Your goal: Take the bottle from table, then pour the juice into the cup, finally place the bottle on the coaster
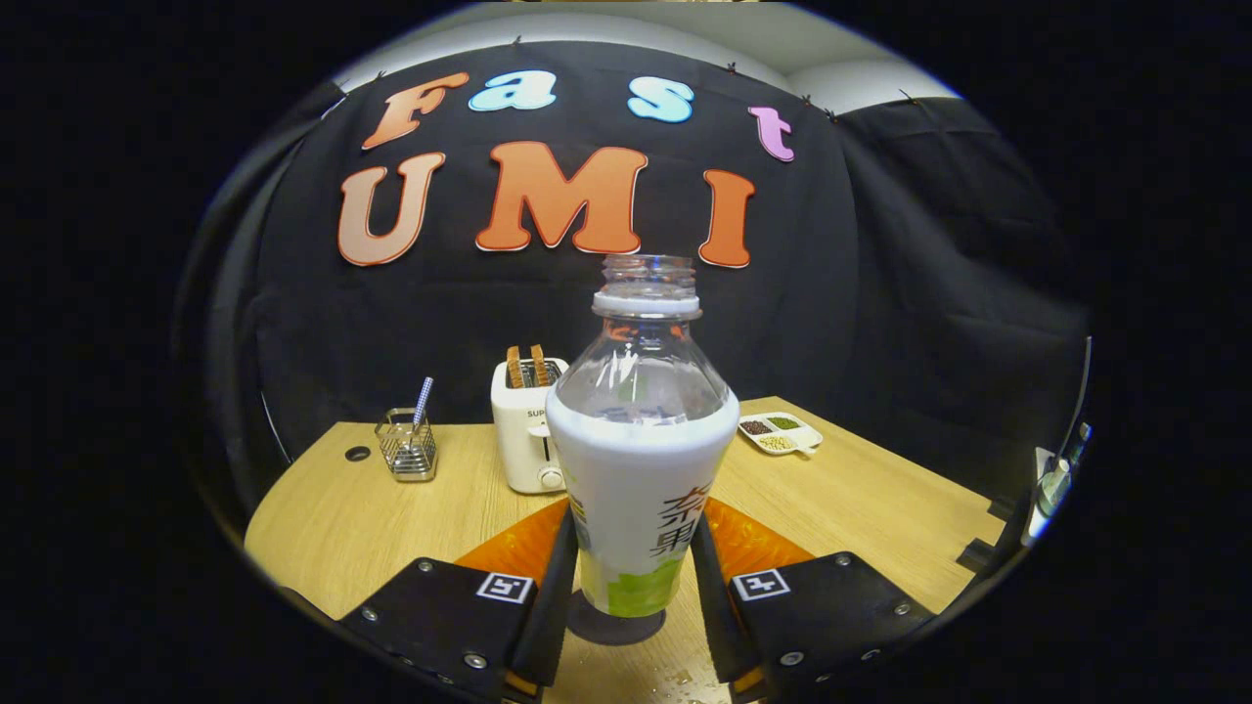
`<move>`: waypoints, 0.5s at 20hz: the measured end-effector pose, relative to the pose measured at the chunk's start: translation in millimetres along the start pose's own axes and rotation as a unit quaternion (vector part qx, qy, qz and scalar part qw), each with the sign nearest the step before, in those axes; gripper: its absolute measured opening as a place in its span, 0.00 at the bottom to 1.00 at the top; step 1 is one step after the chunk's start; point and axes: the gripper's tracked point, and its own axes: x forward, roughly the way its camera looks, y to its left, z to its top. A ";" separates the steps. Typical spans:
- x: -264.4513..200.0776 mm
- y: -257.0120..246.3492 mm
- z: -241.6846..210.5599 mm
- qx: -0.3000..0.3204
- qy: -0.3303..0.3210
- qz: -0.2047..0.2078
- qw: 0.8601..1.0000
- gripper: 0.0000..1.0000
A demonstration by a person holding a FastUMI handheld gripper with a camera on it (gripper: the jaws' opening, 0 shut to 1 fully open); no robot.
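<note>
Bottle (641, 460) before toaster (526, 430) (on table (333, 518)).

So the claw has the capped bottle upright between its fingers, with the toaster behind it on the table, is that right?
Not quite: the bottle has no cap. The gripper view shows its clear threaded neck open at the top. The rest holds: it stands upright between the fingers of the claw, which press on its sides, and the toaster sits behind it on the table.

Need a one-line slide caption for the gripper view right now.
Jaws shut on open bottle standing on dark coaster; toaster behind.
</note>
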 end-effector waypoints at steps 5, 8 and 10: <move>21.3 17.3 -48.0 -0.028 0.048 0.010 0.998 0.60; 29.4 20.8 -68.9 -0.027 0.064 0.007 0.998 0.60; 33.2 23.8 -75.5 -0.011 0.067 0.011 0.998 0.60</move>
